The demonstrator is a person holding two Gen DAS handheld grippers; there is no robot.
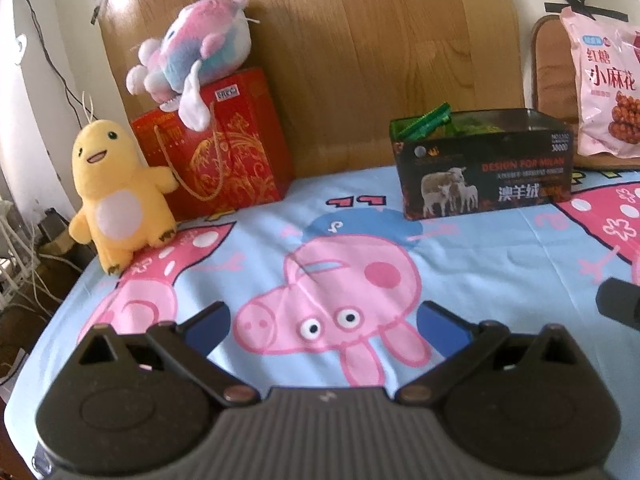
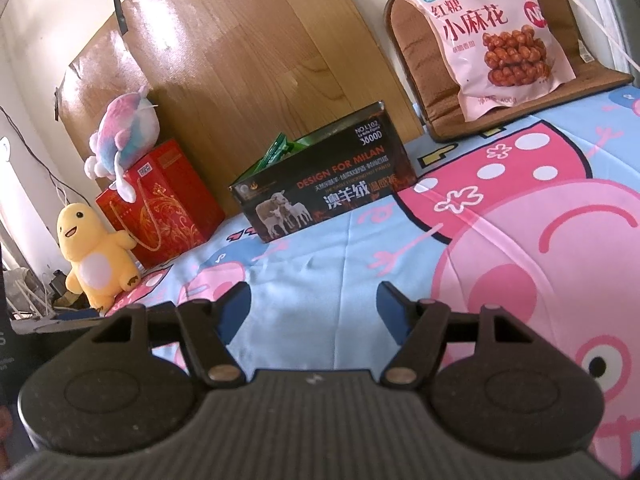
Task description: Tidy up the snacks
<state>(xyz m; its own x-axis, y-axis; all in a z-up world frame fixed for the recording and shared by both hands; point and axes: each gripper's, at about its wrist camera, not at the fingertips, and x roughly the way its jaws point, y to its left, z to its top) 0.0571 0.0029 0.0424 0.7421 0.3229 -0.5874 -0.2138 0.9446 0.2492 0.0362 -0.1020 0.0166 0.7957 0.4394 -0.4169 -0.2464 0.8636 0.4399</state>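
A black open-topped box (image 1: 484, 172) (image 2: 324, 184) printed with sheep stands at the back of the cartoon-print cloth, with green snack packets (image 1: 430, 120) (image 2: 276, 152) poking out of its top. A pink snack bag (image 1: 608, 88) (image 2: 492, 36) leans on a brown cushion at the back right. My left gripper (image 1: 322, 320) hovers open over the cloth, nothing between its fingers, well short of the box. My right gripper (image 2: 314, 304) is open too, empty, in front of the box. A dark part at the right edge of the left wrist view is probably the right gripper's finger (image 1: 618, 304).
A red gift bag (image 1: 216, 148) (image 2: 160, 200) stands at the back left with a pink-blue plush (image 1: 196, 56) (image 2: 124, 136) on top. A yellow plush (image 1: 116, 196) (image 2: 96, 256) sits by the table's left edge. A wooden board (image 1: 360, 60) backs the table. A brown cushion (image 2: 416, 80) leans at the back right.
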